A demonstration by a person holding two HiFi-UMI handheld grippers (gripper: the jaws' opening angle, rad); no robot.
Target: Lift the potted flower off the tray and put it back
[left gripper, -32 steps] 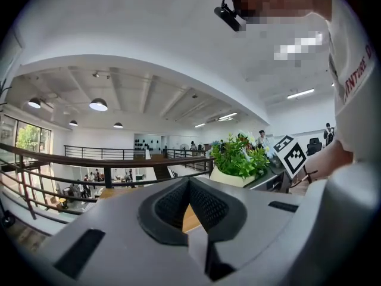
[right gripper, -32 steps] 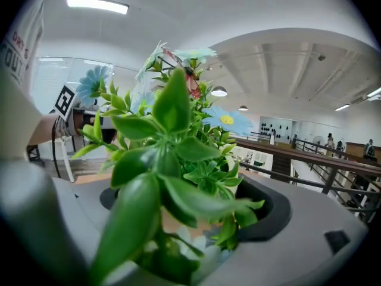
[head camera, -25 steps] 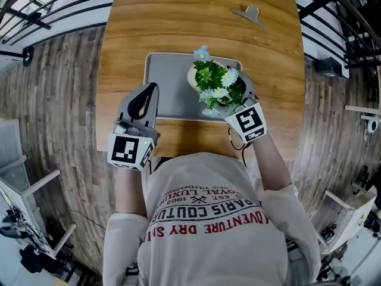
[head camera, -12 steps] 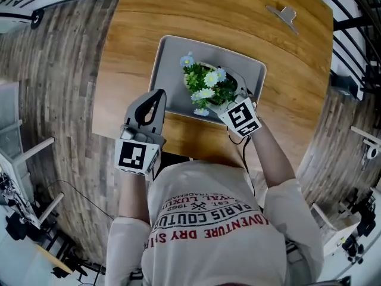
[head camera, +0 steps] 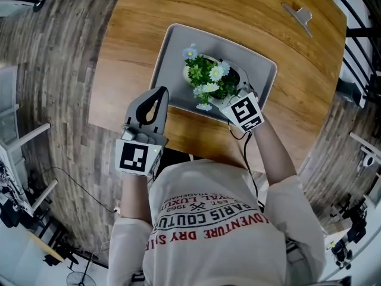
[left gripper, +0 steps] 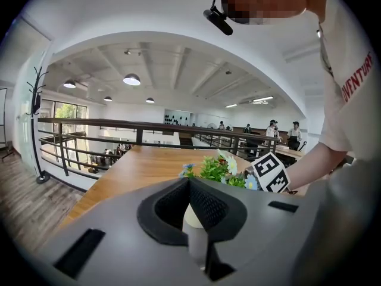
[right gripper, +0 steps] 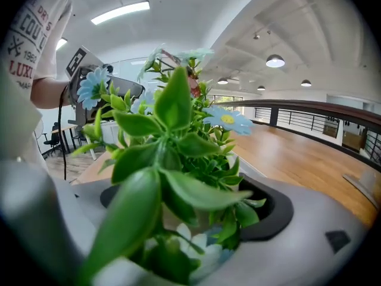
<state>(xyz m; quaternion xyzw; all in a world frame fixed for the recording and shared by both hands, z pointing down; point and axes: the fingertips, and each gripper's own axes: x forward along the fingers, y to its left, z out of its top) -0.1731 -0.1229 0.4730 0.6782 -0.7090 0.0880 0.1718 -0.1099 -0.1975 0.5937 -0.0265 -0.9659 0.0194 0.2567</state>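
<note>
On the wooden table (head camera: 137, 34) lies a grey rectangular tray (head camera: 172, 58), set at a slant to the table's edges. It holds one thing, the potted flower (head camera: 211, 82): a cream pot filled with green leaves and small white and pale blue blooms. The pot is over the right half of the tray, near the edge closest to the person. No view shows whether its base rests on the tray floor or hangs just above it. The rest of the tray is bare.

The right gripper (head camera: 237, 91) is clamped on the pot from the person's side, its jaws closed around it under the foliage. In the right gripper view leaves and petals fill the space between the dark pads. Its marker cube (head camera: 246, 112) sits at the tray's near edge.

The left gripper (head camera: 158, 94) is at the tray's left near corner, apart from the pot. Its jaws meet at the tips with nothing between them. In the left gripper view the flowers show just past the closed tips.

A small grey clip-like piece (head camera: 302, 15) lies on the far right of the table, well apart from the tray.
</note>
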